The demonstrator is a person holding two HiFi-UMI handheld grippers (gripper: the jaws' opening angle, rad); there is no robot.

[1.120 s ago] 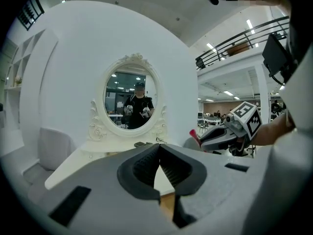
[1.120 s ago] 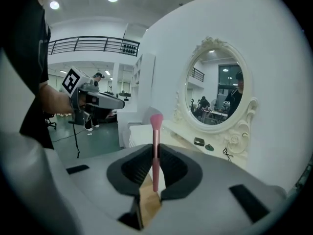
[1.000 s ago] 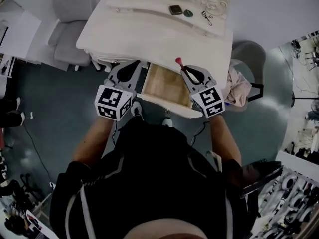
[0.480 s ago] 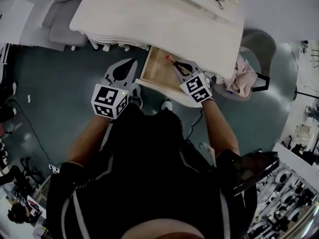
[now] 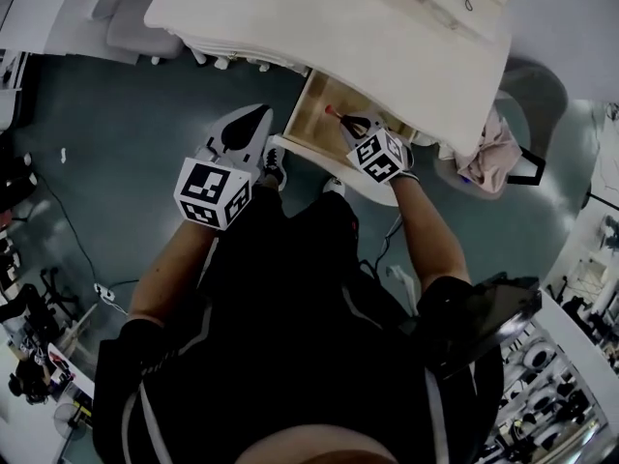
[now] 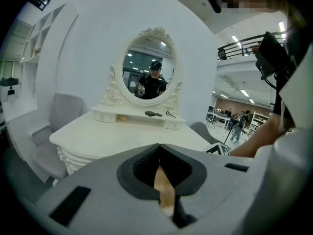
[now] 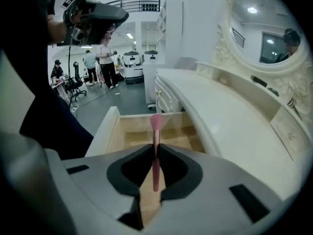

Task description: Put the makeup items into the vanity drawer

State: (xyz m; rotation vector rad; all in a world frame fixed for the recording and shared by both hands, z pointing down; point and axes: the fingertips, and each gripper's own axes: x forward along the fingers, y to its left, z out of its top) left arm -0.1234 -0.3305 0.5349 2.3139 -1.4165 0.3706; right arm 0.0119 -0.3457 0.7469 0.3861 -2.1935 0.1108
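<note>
Brush [image 7: 155,126] now inside drawer [image 7: 182,132], in right tool [image 7: 155,148]

Slim pink makeup brush [image 7: 155,146], bristle end forward, above the open wooden vanity drawer [image 7: 105,131].

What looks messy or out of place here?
Nothing is spilled or broken. The wooden vanity drawer stands open, which fits: the right tool pinches a pink makeup brush over it. Only a crumpled pinkish cloth, heaped beside the white vanity table, looks untidy.
</note>
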